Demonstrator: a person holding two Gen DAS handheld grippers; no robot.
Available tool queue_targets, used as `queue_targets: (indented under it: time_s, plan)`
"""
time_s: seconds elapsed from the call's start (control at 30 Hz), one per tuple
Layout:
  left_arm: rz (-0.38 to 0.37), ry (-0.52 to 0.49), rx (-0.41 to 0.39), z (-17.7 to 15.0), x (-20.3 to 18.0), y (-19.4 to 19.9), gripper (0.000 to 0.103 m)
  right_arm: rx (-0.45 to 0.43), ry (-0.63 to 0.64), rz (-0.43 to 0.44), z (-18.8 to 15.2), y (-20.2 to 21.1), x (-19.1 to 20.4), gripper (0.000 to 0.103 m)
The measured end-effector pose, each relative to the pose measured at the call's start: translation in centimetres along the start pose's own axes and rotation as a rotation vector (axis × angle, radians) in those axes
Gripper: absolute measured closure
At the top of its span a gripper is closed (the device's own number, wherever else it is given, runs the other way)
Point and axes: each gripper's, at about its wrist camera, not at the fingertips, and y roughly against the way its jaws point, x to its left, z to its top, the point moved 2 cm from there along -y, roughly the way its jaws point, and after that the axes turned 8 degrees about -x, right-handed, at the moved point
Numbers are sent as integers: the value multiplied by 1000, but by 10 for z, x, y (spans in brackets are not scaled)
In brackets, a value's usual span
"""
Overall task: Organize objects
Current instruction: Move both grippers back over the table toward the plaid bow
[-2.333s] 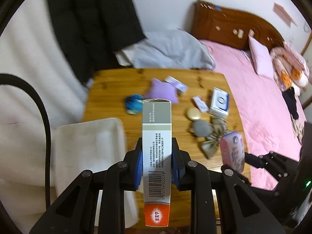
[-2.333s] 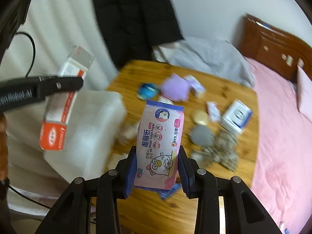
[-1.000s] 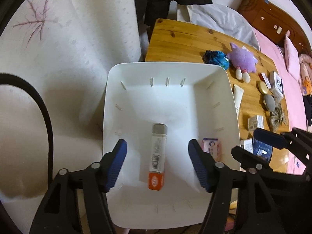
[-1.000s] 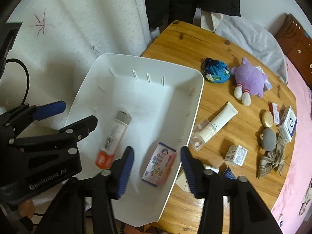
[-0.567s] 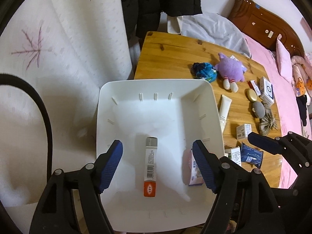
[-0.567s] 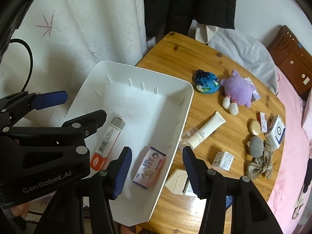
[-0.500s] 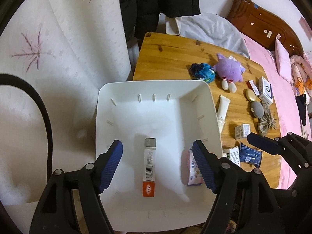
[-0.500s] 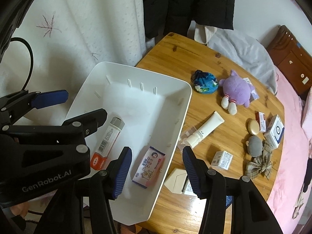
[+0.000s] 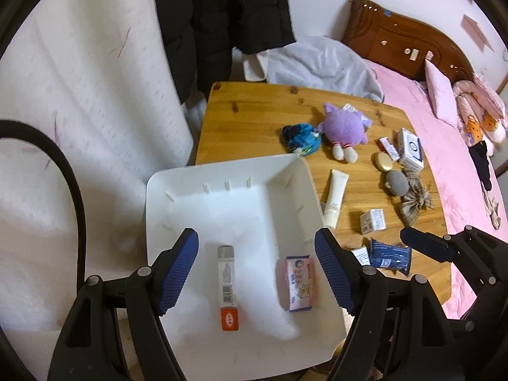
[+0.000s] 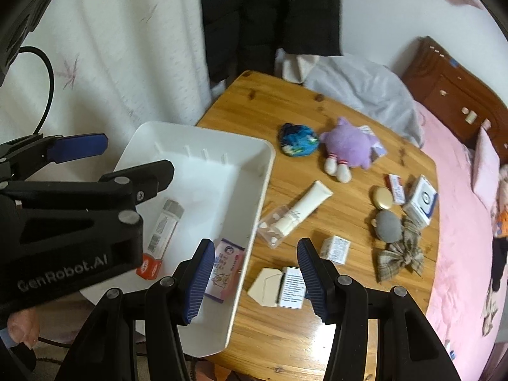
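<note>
A white tray (image 9: 165, 190) hangs over the left end of the wooden table (image 9: 254, 101). In it lie a long box with an orange end (image 9: 227, 285) and a pink wipes pack (image 9: 298, 282), side by side. My left gripper (image 9: 255, 254) hovers above the box, its jaws opening with nothing between them. My right gripper (image 10: 255, 254) is open over the tray's right rim (image 10: 266, 171), above and to the right of the wipes pack (image 10: 227, 263), holding nothing. In the right wrist view, the box (image 10: 162, 231) is partly hidden behind the left gripper's body.
On the table right of the tray lie a purple plush (image 9: 344, 127), a blue pouch (image 9: 300, 138), a white tube (image 9: 335, 197), several small boxes, a grey stone (image 9: 397, 182) and a plaid bow (image 9: 414, 201). A pink bed (image 9: 460, 174) borders the right side and a white curtain the left.
Both grippers held their items at first; the box and the wipes pack now lie in the tray. Both grippers have since risen and drawn back, and the left jaws have spread wider.
</note>
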Motion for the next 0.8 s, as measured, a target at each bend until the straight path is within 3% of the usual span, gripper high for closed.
queue_targets:
  time_s: [0.23,0.43,0.8]
  plan:
    - [-60,-52,-72,21,-24,15,21,-70,-112,-72,-4,29,-37,46]
    - [-125,-107,-143,49,-55,28,14,-123,-186,-136,-11,53,-70,40]
    - [-247,-192,-207,90,-138,35,4,-163,-334,-145,-28,59,-150,40]
